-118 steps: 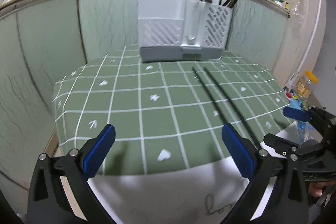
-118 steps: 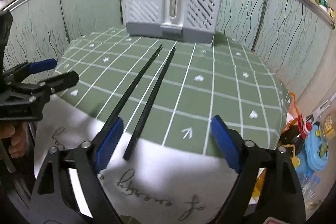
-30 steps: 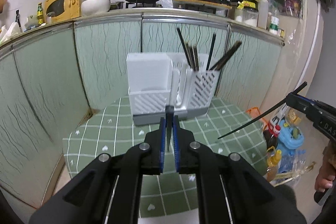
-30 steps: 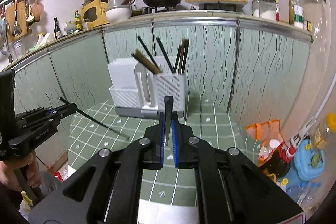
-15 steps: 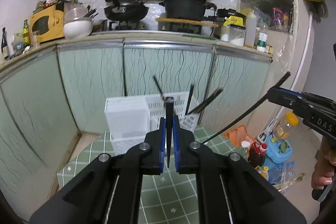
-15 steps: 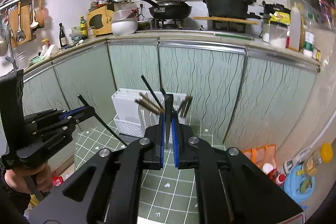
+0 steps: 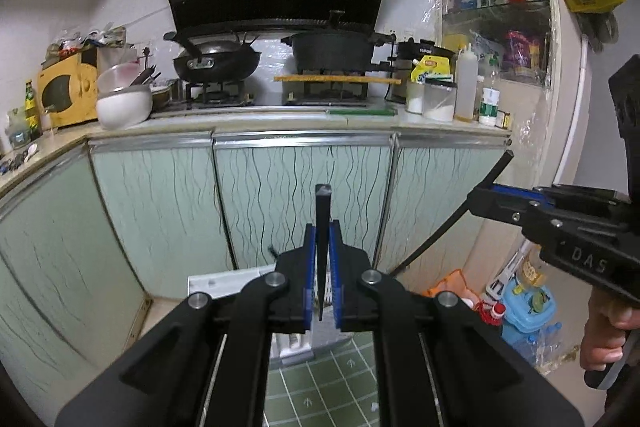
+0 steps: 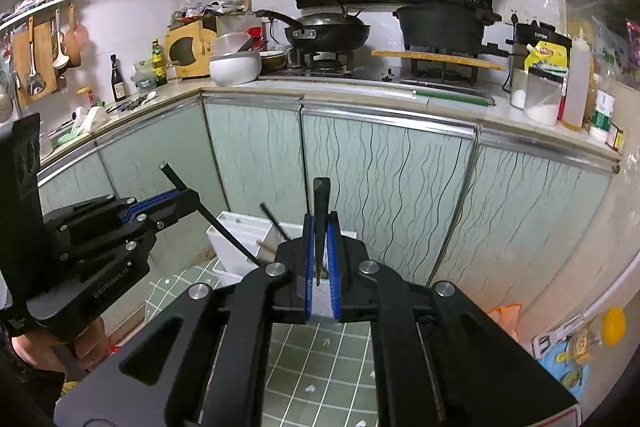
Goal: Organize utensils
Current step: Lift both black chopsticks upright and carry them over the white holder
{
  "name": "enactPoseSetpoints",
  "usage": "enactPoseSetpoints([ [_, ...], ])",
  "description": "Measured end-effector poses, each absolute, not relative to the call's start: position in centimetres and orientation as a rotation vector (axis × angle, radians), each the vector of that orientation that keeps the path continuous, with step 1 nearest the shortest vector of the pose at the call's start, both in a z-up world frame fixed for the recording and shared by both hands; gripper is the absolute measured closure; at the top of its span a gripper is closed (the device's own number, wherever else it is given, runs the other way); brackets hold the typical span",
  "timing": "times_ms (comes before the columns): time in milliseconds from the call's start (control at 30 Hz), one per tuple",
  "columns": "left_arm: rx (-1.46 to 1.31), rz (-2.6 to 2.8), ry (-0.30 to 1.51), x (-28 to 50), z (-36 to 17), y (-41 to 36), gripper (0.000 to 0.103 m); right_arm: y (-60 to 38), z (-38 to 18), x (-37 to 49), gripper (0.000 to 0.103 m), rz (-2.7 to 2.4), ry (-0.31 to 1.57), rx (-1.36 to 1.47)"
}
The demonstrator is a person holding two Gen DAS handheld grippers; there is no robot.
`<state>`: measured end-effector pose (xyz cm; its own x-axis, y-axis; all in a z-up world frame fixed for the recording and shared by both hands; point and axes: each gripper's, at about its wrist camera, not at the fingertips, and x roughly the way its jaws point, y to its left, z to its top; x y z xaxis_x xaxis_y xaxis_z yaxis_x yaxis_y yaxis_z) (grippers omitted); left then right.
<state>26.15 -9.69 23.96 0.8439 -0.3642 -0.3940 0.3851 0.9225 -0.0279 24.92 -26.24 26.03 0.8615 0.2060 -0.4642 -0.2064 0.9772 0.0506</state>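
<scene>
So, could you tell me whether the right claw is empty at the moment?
No, the right claw is shut on a black chopstick that stands up between its blue pads.

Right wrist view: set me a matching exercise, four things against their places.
Things:
1. black chopstick
2. white utensil holder
3. wok
4. white bowl

Places:
A. on the stove burner
B. on the green checked tablecloth
C. clamped in the right gripper
D. on the counter, left of the stove

Pairs: 1-C, 2-B, 3-A, 4-D
</scene>
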Motion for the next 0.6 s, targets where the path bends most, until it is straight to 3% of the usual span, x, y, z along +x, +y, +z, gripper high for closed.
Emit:
enactPoseSetpoints([
  [267,0.055,-0.401,0.409,30.4,25.0,-10.8,0.097,-27.0,27.5,28.9,0.097,0.202,0.481,-0.014],
  [600,0.060,-0.416,0.447,34.3,21.6,-11.5,0.097,-27.2,24.3,32.9,0.097,0.220,0.524,-0.010],
])
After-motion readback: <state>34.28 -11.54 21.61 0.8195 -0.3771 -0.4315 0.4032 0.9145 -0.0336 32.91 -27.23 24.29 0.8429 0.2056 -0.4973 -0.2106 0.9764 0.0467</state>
